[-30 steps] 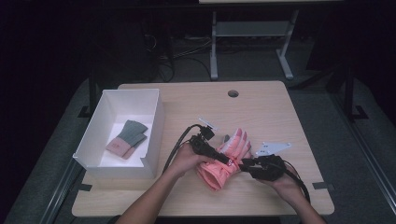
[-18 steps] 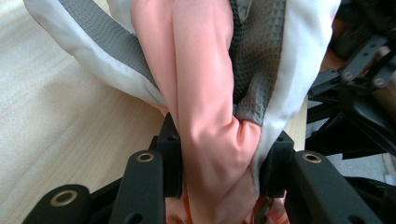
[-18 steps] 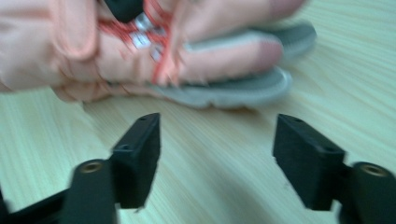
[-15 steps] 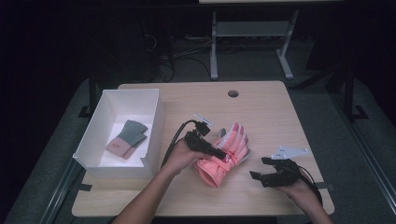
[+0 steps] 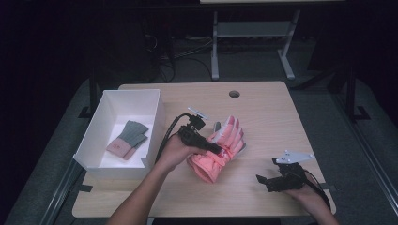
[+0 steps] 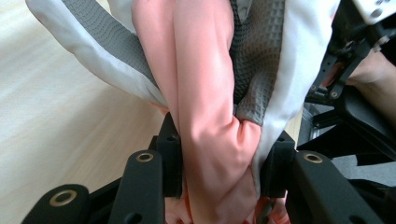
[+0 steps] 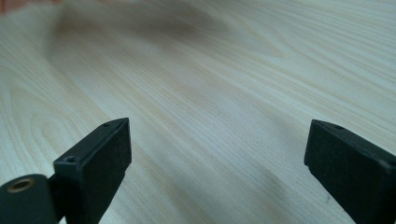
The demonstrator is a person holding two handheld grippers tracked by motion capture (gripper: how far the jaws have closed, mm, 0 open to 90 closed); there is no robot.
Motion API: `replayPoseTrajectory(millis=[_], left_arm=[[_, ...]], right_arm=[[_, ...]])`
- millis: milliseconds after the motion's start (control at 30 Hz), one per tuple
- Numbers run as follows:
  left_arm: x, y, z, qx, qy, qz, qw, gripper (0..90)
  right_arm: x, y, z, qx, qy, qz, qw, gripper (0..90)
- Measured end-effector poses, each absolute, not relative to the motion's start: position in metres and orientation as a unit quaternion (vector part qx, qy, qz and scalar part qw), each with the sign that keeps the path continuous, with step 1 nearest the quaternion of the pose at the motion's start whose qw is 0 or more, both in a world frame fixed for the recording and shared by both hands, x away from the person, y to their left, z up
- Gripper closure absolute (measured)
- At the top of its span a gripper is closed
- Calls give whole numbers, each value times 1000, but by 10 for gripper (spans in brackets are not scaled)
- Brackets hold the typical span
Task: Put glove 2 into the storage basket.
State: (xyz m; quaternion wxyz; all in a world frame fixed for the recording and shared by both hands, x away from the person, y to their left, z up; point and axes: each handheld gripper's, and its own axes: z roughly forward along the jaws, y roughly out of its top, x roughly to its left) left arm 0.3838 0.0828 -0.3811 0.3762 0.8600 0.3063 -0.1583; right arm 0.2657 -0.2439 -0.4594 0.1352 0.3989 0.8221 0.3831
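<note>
A pink glove (image 5: 220, 152) with grey and white parts lies at the middle of the wooden table (image 5: 263, 117). My left gripper (image 5: 217, 149) is shut on it; in the left gripper view the glove's (image 6: 210, 116) pink fabric is squeezed between the two black jaws. My right gripper (image 5: 261, 181) stands apart at the front right, low over bare wood, open with nothing between its fingers (image 7: 95, 163). A second glove (image 5: 127, 138), grey with a pink cuff, lies inside the white box (image 5: 155, 126).
The white box stands at the table's left side. A round cable hole (image 5: 234, 93) sits near the far edge. A metal stand (image 5: 248, 33) and cables lie on the dark floor beyond the table.
My right gripper has let go of the pink glove and drawn back to the front right of the table. The left gripper stays shut on the glove.
</note>
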Motion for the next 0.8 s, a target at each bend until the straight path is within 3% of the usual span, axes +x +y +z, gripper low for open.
replayPoseTrajectory(millis=[800], left_arm=[[391,137,-300,851,333,-114,390,595]], right_arm=[[267,-242,-461,397,824,378,147,71]])
